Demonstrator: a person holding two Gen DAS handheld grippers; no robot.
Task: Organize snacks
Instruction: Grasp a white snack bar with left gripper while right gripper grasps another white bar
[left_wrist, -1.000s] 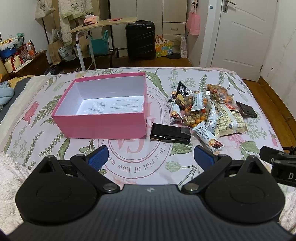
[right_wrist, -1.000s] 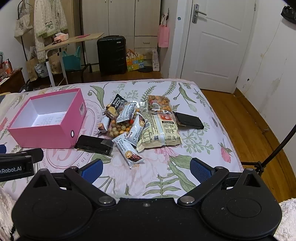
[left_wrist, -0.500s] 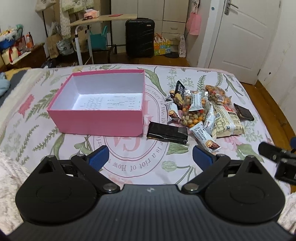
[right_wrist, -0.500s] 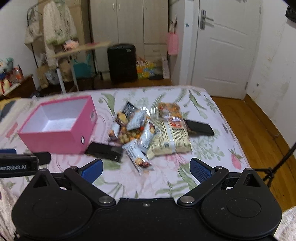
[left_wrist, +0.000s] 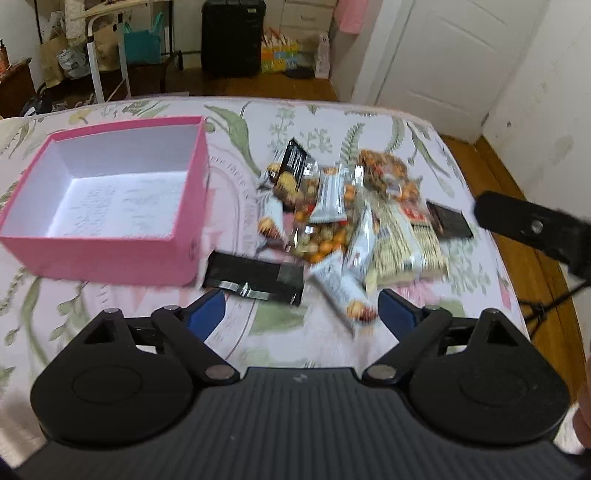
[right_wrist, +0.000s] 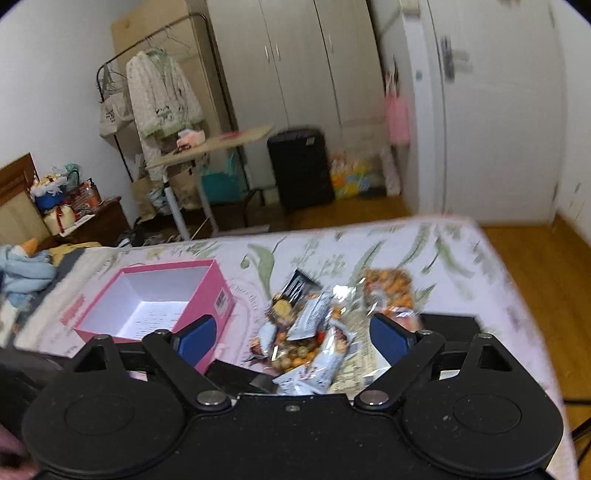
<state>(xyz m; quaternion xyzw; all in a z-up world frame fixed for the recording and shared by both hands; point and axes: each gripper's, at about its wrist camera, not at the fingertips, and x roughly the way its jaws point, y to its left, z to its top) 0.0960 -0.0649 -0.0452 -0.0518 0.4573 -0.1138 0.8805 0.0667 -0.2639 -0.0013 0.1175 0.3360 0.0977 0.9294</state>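
Note:
An empty pink box (left_wrist: 110, 254) with a white inside sits on the floral bedspread at the left; it also shows in the right wrist view (right_wrist: 162, 306). A pile of snack packets (left_wrist: 343, 221) lies to its right, with a flat black packet (left_wrist: 255, 277) in front of it. My left gripper (left_wrist: 301, 314) is open and empty, just short of the black packet and a white bar (left_wrist: 340, 288). My right gripper (right_wrist: 291, 338) is open and empty, low over the pile (right_wrist: 314, 332). Its body shows in the left wrist view (left_wrist: 532, 225).
The bed (left_wrist: 314, 118) ends at a wooden floor (right_wrist: 546, 273) to the right. Beyond the bed stand a black suitcase (right_wrist: 299, 166), a folding table (right_wrist: 210, 147), a clothes rack, wardrobes and a white door (left_wrist: 454, 55).
Both grippers have moved forward toward the snack pile. The right gripper has dropped lower and tilted up, so more of the room shows. Both stay open.

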